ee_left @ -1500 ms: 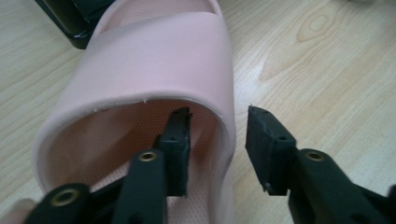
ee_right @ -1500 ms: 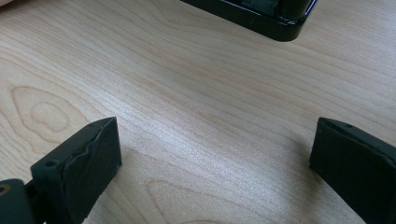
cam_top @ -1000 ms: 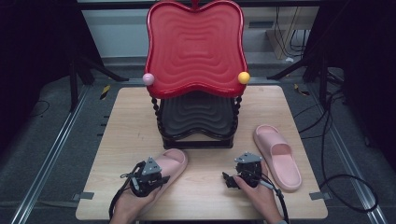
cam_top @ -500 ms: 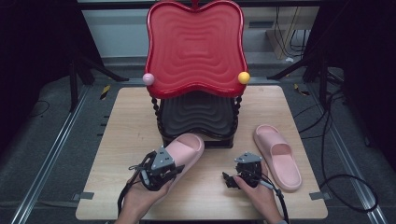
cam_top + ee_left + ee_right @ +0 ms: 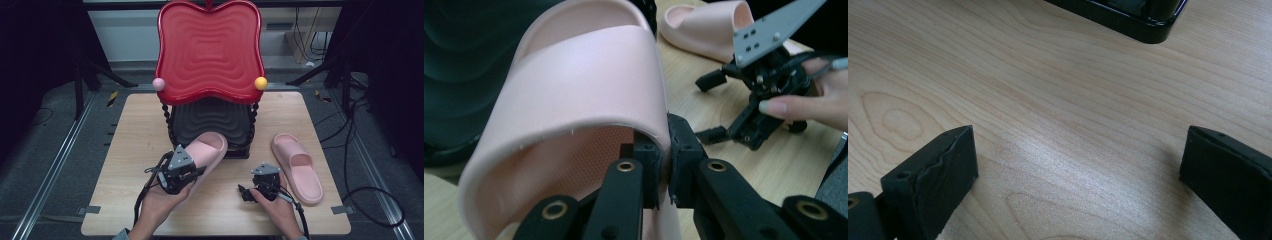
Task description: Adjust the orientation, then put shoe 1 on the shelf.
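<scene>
A pink slipper (image 5: pixel 209 149) hangs tilted above the table, its toe reaching the front of the black lower shelf (image 5: pixel 210 120) of a two-tier rack. My left gripper (image 5: pixel 195 172) is shut on the slipper's side wall near the heel; in the left gripper view the pads (image 5: pixel 649 165) pinch the thin rim of the slipper (image 5: pixel 574 90). The second pink slipper (image 5: pixel 297 167) lies flat on the table at the right. My right gripper (image 5: pixel 243 194) rests low near the table's front, open, with bare wood between its jaws (image 5: pixel 1073 170).
The rack's red wavy top tray (image 5: pixel 210 50) stands tilted above the black shelf, with a pink ball (image 5: pixel 158 83) and a yellow ball (image 5: pixel 260 83) at its sides. The rack's black base corner (image 5: pixel 1128 20) lies ahead of my right gripper. Cables trail off the wooden table (image 5: pixel 130 130).
My left gripper has lifted the slipper off the table and carried it up and forward toward the rack's lower shelf. The right gripper has stayed put.
</scene>
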Demonstrator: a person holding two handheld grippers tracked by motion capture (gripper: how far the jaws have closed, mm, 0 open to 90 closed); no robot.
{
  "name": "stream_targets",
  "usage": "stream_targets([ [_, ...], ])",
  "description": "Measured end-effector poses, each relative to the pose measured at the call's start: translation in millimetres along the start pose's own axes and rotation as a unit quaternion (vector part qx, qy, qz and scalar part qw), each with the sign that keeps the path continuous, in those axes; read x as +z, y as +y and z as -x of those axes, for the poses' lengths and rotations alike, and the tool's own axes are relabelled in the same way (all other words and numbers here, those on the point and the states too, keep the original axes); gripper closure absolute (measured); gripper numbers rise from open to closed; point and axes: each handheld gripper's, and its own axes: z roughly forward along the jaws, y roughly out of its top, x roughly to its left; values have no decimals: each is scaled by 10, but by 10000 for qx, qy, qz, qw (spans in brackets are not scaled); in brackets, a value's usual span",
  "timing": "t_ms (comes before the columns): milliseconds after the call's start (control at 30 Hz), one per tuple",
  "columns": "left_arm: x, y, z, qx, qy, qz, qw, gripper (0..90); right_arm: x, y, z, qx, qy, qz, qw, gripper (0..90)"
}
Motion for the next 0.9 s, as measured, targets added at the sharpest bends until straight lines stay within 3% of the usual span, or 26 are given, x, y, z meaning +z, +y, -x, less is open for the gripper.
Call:
stream_targets([
  [233,-34,246,-57,100,135,138,9998,844,0,1,3,-21,-3,4,10000,22],
  [433,-1,394,-176,93,409,265,9988,844,-1,1,1,-10,-2,-6,10000,22],
  [667,167,485,-307,-3,826,368,9959,844,1,2,4,-33,-1,0,10000,21],
  [900,284,506,-382,-93,1015,412,9939,844,2,2,3,-31,4,-2,10000,21],
])
